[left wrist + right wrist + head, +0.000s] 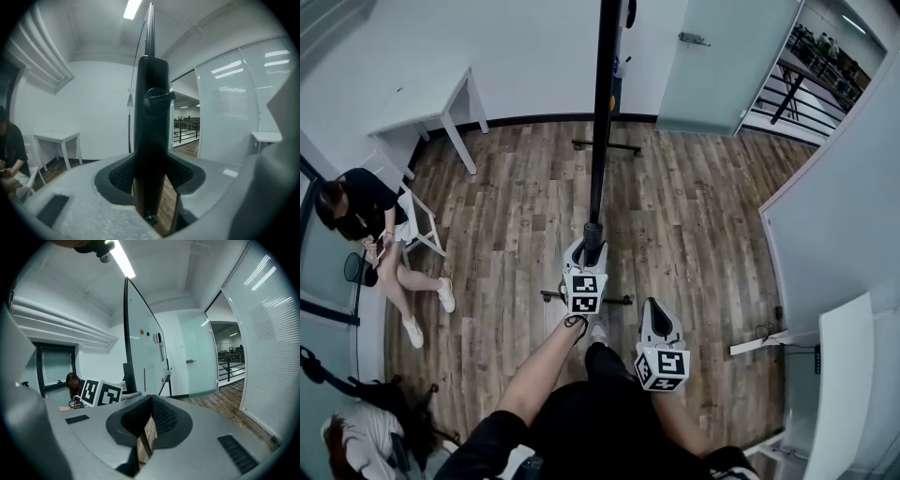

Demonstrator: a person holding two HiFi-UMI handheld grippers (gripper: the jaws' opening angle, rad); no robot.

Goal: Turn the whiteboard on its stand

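The whiteboard (pixel 605 112) stands edge-on to the head view, a thin black line running up from the wood floor; its white face (pixel 143 348) shows in the right gripper view. My left gripper (pixel 591 242) is shut on the board's black side frame (pixel 151 122), which fills the gap between the pads (pixel 121 176). The stand's foot bars (pixel 607 145) lie on the floor beyond and below it. My right gripper (pixel 654 314) hangs lower right, apart from the board, its jaws (pixel 150 401) shut with nothing between them. The left gripper's marker cube (pixel 101 392) shows there too.
A person (pixel 366 220) sits on a white chair at the left. A white table (pixel 422 103) stands at the back left. A frosted glass door (pixel 722 66) is at the back right. A white partition (pixel 825 225) stands close on the right.
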